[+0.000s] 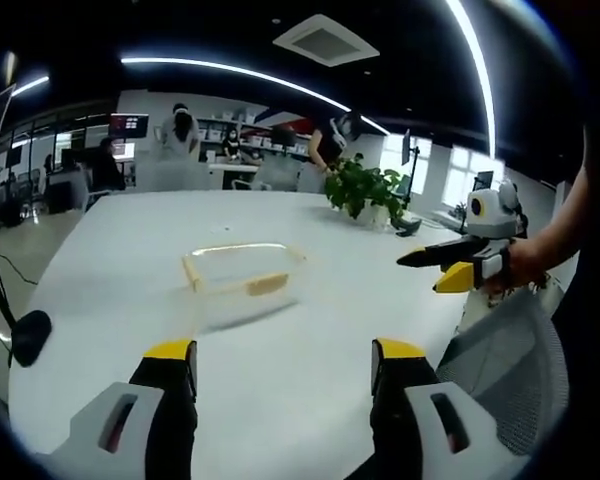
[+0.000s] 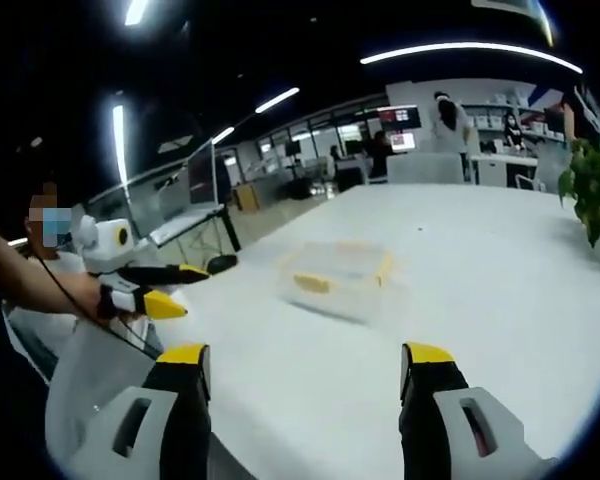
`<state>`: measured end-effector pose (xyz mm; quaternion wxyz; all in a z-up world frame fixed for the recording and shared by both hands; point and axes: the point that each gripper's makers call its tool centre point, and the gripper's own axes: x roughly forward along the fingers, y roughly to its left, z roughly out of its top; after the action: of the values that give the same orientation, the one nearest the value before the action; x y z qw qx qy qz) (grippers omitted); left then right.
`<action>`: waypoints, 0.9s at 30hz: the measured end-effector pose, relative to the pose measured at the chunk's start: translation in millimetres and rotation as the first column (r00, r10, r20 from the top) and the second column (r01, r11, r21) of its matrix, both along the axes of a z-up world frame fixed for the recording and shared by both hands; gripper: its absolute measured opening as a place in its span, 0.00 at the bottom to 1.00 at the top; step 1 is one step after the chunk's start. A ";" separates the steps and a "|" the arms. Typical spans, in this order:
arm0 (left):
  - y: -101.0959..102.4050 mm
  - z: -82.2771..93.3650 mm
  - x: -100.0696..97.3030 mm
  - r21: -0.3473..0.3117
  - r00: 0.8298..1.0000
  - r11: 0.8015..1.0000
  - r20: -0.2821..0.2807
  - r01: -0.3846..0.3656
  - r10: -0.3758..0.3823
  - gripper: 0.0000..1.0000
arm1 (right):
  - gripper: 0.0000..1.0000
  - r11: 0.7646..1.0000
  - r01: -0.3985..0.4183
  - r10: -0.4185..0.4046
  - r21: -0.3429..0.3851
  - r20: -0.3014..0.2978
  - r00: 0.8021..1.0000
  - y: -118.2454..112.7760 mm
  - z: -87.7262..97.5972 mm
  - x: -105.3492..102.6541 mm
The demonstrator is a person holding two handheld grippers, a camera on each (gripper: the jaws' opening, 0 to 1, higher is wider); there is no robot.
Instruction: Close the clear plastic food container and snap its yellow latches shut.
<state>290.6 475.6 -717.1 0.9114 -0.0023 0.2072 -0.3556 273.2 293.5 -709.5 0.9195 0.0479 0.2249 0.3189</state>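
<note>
Clear plastic, yellow-trimmed: the food container (image 1: pixel 242 272) sits on the white table (image 1: pixel 310 380) toward its middle, well apart from every edge and from the potted plant (image 1: pixel 365 190) near the far right corner. One yellow latch (image 1: pixel 267 285) shows on the side facing the left gripper view; the right gripper view shows another latch (image 2: pixel 312 283) on its near side. Blur prevents confirming whether the lid is fully seated or whether any latch is already snapped.

Left gripper (image 1: pixel 283 365) hangs over the near edge of the table, jaws spread wide, nothing between them. Right gripper (image 2: pixel 305 372) is likewise released and empty — it also appears in the left gripper view, held off the right edge of the table. Neither tool touches the container.

Assessment: the approach stage; closing has not begun. Recommended method — bring both tools in from opposite sides, press the lid flat and square on the rim first, then steady the container with one gripper while the other pushes each latch down until it seats. A light, empty container on a smooth top will likely slide if pressed from one side only.
</note>
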 end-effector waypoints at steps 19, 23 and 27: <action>3.2 -0.6 -20.7 -0.008 0.999 0.999 -0.017 -0.033 0.033 0.65 | 0.77 1.000 -0.014 0.014 0.006 0.020 1.000 -6.0 10.9 -23.2; 3.8 -1.0 -26.5 -0.012 0.999 0.999 -0.021 -0.034 0.034 0.66 | 0.77 0.999 -0.042 0.043 -0.022 0.041 0.998 -4.2 12.2 -27.5; 0.9 -1.7 -29.9 -0.006 0.999 0.999 -0.009 -0.031 0.031 0.66 | 0.77 0.999 -0.036 0.037 -0.019 0.063 0.997 -6.4 14.6 -30.6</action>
<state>260.7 476.5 -718.8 0.9159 -0.0100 0.2100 -0.3419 242.6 287.1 -694.9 0.9205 0.0255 0.1995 0.3350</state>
